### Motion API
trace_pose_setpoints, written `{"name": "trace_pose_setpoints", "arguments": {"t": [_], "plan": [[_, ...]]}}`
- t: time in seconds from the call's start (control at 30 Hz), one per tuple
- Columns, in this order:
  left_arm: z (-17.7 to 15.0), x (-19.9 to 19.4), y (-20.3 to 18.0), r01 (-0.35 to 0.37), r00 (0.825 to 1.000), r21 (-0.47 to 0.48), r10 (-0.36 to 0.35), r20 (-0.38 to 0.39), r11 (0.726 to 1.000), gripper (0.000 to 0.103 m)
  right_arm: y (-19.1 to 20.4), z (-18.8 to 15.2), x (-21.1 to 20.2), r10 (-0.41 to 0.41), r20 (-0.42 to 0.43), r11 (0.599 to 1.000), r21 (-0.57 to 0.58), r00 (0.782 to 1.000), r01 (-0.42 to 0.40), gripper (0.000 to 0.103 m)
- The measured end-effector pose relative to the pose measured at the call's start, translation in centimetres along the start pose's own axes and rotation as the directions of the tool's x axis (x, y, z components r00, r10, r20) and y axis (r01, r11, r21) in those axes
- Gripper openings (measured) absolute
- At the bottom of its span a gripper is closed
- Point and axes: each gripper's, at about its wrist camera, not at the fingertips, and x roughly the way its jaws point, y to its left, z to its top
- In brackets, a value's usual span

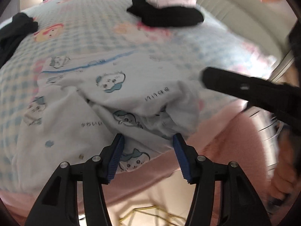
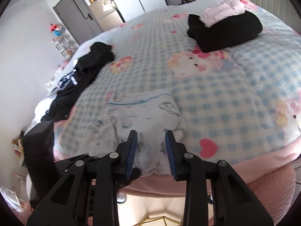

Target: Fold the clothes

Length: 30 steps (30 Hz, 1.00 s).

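left wrist view shows the left gripper [image 1: 148, 150] hanging over the near edge of the bed [image 1: 90, 28], its blue pads standing apart with the white printed garment [image 1: 112, 98] lying under and between them; the pads do not look pressed onto the cloth, so i judge it partly open and holding nothing. the garment sits rumpled at the near edge of the checked blanket, one flap thrown loosely over the rest, not yet a tidy fold. the right gripper [image 2: 151, 146] in its own view is likewise partly open, a bunch of the same pale cloth rising between its pads; whether they pinch it i cannot tell. as for progress: a folded black piece [image 2: 225, 32] with a folded pink piece [image 2: 223, 11] on top sits at the far side of the bed, so two items look done. the white garment is mid-fold, and a heap of dark unfolded clothes [image 2: 88, 66] waits at the left edge, so a fair share seems left.
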Motion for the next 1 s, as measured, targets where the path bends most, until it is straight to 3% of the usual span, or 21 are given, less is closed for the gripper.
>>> {"name": "trace_pose_setpoints", "arguments": {"t": [0.03, 0.17, 0.3, 0.4, 0.5, 0.53, 0.63, 0.73, 0.83, 0.9, 0.93, 0.97, 1.0], "plan": [[0.3, 0.7, 0.1, -0.039, 0.999, 0.003, 0.039, -0.015, 0.999, 0.015, -0.3, -0.2, 0.3, -0.027, -0.012, 1.0, 0.007, 1.0, 0.027, 0.031], [1.2, -0.9, 3.6, -0.026, 0.999, -0.159, 0.033, 0.039, 0.987, 0.015, -1.9, -2.0, 2.2, -0.062, -0.107, 0.997, 0.042, 0.992, 0.067, 0.031], [1.5, -4.8, 6.8, -0.114, 0.975, -0.237, 0.154, 0.157, 0.965, 0.014, -1.4, -3.5, 4.6, -0.004, -0.201, 1.0, 0.008, 0.98, 0.005, 0.032], [1.3, -7.2, 9.1, -0.158, 0.953, -0.3, 0.225, 0.203, 0.941, 0.014, 0.2, -3.8, 5.8, 0.016, -0.221, 1.0, -0.023, 0.975, -0.021, 0.032], [0.5, -7.2, 11.6, -0.097, 0.979, -0.31, 0.147, 0.142, 0.946, 0.015, 1.3, -3.8, 7.0, 0.026, -0.225, 0.998, -0.045, 0.974, -0.037, 0.033], [0.0, -7.1, 11.7, -0.08, 0.985, -0.299, 0.122, 0.122, 0.951, 0.02, 1.3, -3.7, 7.4, 0.023, -0.23, 0.998, -0.044, 0.973, -0.033, 0.034], [-2.4, -7.0, 11.0, -0.118, 0.985, -0.259, 0.146, 0.09, 0.959, 0.068, 1.3, -2.9, 7.9, 0.038, -0.222, 0.999, -0.017, 0.974, -0.043, 0.034], [-4.1, -6.8, 10.7, -0.155, 0.98, -0.276, 0.183, 0.077, 0.949, 0.069, 1.5, -1.7, 7.0, 0.046, -0.176, 0.999, -0.011, 0.983, -0.048, 0.039], [-4.7, -6.1, 11.0, -0.182, 0.976, -0.299, 0.208, 0.057, 0.937, 0.07, 1.6, -1.3, 5.9, 0.021, -0.106, 1.0, -0.008, 0.994, -0.022, 0.054], [-5.1, -5.2, 11.3, -0.195, 0.977, -0.289, 0.211, 0.027, 0.937, 0.07, 1.8, -1.9, 6.7, -0.024, -0.123, 0.999, -0.044, 0.992, 0.019, 0.066], [-5.2, -4.8, 11.2, -0.196, 0.978, -0.282, 0.209, 0.017, 0.939, 0.063, 1.9, -2.4, 7.6, -0.055, -0.152, 0.996, -0.08, 0.987, 0.043, 0.065], [-5.1, -4.6, 11.1, -0.192, 0.979, -0.28, 0.204, 0.012, 0.94, 0.038, 2.2, -2.4, 8.6, -0.052, -0.189, 0.994, -0.105, 0.981, 0.033, 0.039], [-5.0, -4.6, 11.1, -0.187, 0.98, -0.283, 0.197, 0.008, 0.941, 0.027, 2.4, -3.0, 9.8, 0.001, -0.254, 0.993, -0.113, 0.967, -0.031, 0.005]]}}
